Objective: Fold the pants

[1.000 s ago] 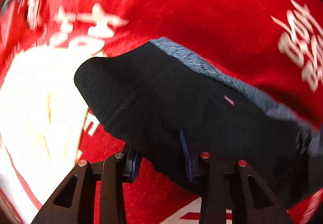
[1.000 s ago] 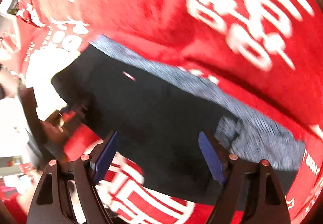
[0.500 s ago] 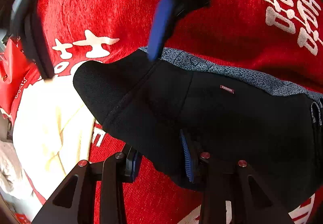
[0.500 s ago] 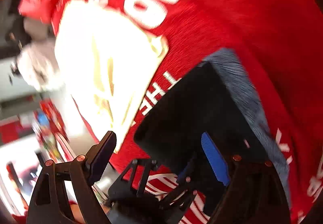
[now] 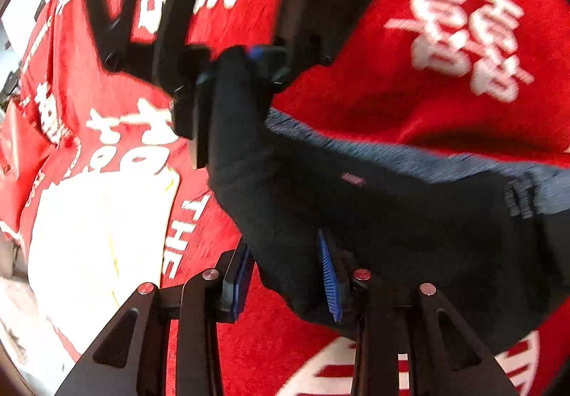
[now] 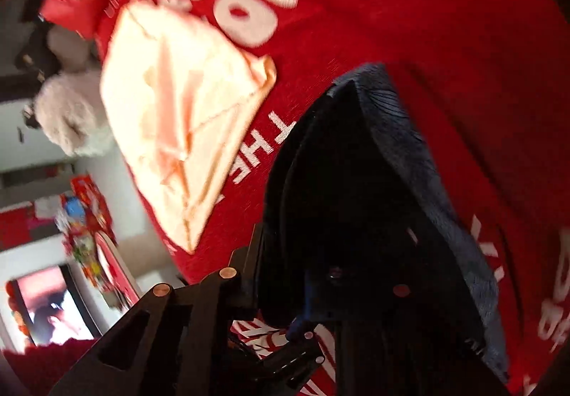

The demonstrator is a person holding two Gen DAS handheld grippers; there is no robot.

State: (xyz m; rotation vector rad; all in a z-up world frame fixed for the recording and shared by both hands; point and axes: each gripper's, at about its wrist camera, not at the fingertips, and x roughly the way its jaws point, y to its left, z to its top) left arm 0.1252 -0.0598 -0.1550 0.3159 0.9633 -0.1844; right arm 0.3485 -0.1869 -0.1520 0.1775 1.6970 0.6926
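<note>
- Down on the red cloth (image 5: 445, 103) with white lettering lie the black pants (image 5: 392, 217), folded into a dark bundle with a grey-blue band (image 5: 409, 157) along their far edge.
- The left gripper (image 5: 285, 274) is clenched on the near edge of the pants: its blue-padded fingers (image 5: 329, 274) have dark fabric pinched between them.
- The right gripper (image 5: 228, 82) reaches in from the top of the left wrist view and grasps the far corner of the pants, which rises off the cloth into its fingers.
- From the right wrist view, the pants (image 6: 356, 200) fill the space at the right gripper (image 6: 313, 289); one finger (image 6: 245, 274) shows beside the fabric, the other is hidden under it.
- A small red label (image 5: 352, 179) sits on the black fabric below the band.
- A cream garment (image 6: 185, 132) lies flat on the cloth, apart from the pants, beyond the white "THE" lettering (image 6: 263, 150).
- A fluffy white thing (image 6: 67, 111) sits past the cream garment at the cloth's edge; the view is too blurred to tell what it is.
</note>
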